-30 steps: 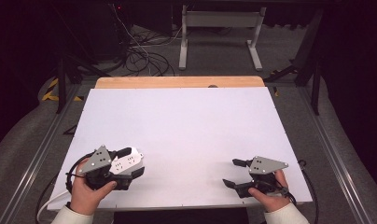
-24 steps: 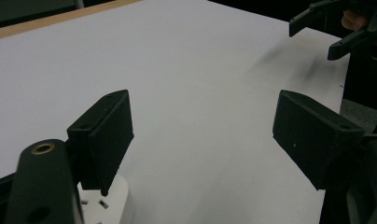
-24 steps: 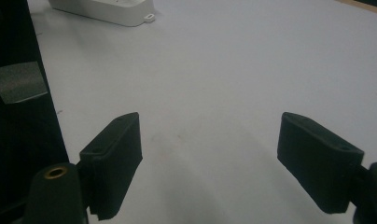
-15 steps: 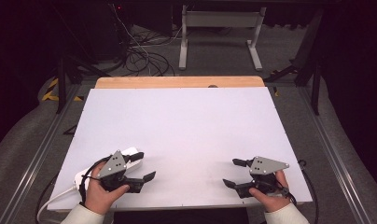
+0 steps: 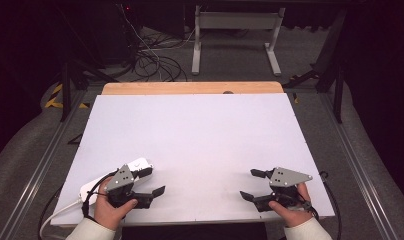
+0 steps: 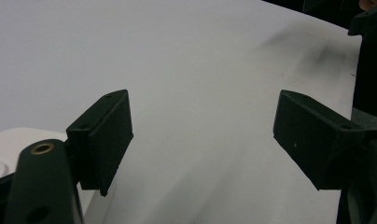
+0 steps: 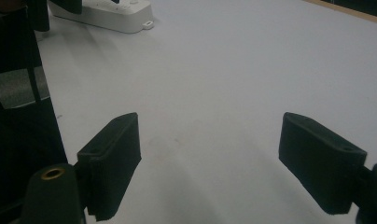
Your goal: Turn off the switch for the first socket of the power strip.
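— Starting with the biggest thing, what lay under the camera?

— The white table, its wooden edge at twelve o'clock in the high view.

— And on it?

— A white power strip lay at about eight o'clock, just beside the left gripper, its cord running off the near-left edge. It also showed far off in the right gripper view.

— How did that gripper stand?

— Released, jaws spread wide over bare tabletop, nothing between them.

— And the right gripper?

— At about five o'clock, held in the person's hand, likewise released, jaws wide apart over bare surface.
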The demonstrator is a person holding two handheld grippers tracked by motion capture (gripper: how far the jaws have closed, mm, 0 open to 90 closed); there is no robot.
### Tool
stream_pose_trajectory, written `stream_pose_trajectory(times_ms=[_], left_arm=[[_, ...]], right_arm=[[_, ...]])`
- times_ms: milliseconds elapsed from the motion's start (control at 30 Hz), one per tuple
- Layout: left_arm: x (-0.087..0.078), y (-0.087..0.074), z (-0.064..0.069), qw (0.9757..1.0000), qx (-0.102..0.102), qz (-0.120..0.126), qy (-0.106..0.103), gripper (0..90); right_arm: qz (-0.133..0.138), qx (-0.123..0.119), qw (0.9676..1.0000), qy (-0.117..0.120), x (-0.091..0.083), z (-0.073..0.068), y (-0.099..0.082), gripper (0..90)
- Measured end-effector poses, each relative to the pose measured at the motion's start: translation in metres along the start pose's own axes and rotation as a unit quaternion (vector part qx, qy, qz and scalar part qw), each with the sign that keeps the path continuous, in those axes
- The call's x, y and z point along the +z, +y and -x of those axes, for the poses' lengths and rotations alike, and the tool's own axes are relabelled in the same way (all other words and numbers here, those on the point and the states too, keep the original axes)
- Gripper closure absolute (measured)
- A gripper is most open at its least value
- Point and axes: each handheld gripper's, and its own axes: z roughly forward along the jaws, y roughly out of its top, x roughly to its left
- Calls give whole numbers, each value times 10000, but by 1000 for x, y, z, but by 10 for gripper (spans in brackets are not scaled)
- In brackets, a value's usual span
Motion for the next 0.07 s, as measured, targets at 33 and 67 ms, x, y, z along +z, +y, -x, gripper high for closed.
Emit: stream_pose_trajectory(times_ms=[33, 67], left_arm=[[-1, 1, 0, 10000, 47, 1, 32, 201], [-1, 1, 0, 9999, 92, -10, 65, 199]], right_arm=[[2, -1, 10000, -3, 0, 0, 0, 213], [6, 1, 10000, -1, 0, 0, 0, 213]])
